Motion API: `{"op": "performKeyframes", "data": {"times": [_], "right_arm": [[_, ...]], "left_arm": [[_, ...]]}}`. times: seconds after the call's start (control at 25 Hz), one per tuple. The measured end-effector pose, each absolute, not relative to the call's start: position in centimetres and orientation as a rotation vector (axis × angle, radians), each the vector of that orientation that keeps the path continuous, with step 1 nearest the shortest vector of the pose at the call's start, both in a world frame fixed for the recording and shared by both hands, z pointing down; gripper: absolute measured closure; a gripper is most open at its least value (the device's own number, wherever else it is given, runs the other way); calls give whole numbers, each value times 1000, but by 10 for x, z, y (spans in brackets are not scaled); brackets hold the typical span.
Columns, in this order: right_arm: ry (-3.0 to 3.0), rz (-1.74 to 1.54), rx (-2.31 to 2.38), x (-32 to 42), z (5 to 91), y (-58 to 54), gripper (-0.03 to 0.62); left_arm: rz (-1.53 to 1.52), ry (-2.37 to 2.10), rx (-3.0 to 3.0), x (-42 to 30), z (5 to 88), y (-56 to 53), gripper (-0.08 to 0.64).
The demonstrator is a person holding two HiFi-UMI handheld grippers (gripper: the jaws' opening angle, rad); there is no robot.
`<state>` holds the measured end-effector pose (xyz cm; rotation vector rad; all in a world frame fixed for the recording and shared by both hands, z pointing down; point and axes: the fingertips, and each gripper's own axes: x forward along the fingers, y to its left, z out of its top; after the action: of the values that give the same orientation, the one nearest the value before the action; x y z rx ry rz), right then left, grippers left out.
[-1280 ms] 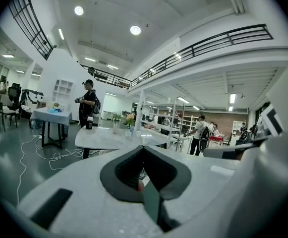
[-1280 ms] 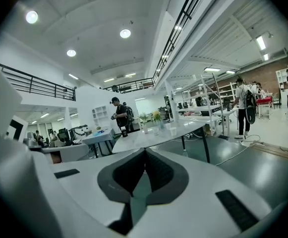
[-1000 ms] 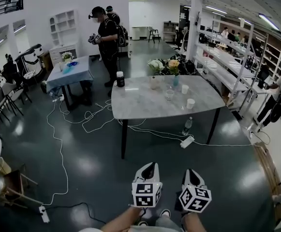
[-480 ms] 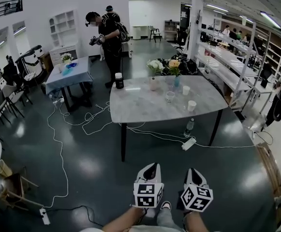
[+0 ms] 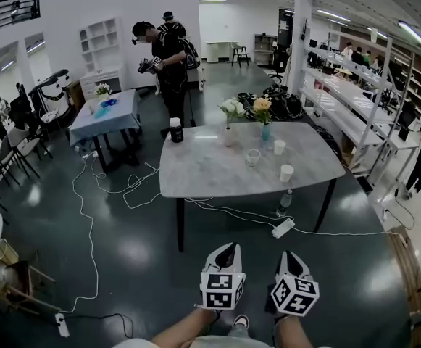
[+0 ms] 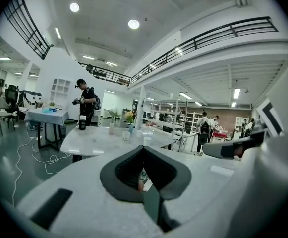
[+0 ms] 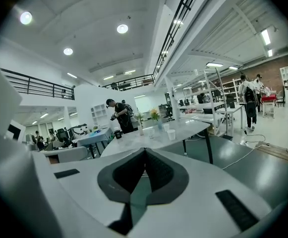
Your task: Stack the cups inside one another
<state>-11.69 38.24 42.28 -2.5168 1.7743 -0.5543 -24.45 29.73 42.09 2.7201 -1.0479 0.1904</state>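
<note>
Dark glossy floor (image 5: 123,256) lies between us and the pale marbled surface (image 5: 210,176) on the far side, with white cables (image 5: 87,216) trailing across it to the left. We carry the left hand-held gripper (image 5: 228,247) and the right hand-held gripper (image 5: 285,257) side by side at the near edge, our forearms cut off by the frame. Each is clenched, pads meeting at the tip with nothing between them. The cups stand on the right half of the surface, apart from one another and unstacked. One white cup (image 5: 287,172) is nearest its right edge, a second white cup (image 5: 279,147) is farther back, and a clear cup (image 5: 253,157), hard to make out, is left of them. All three are too small for us to see detail. Behind them are two flower vases (image 5: 230,134), and a dark bottle (image 5: 174,130) stands at the far left corner. A person (image 5: 168,64) stands beyond it.
</note>
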Motion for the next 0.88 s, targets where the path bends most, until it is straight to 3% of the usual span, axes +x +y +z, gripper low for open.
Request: {"op": "performKeyframes", "data": {"times": [0.88], "right_arm": [[1815, -638, -2447, 3, 437, 326, 586]], "left_arm": [[255, -1137, 2707, -132, 424, 243, 565]]}}
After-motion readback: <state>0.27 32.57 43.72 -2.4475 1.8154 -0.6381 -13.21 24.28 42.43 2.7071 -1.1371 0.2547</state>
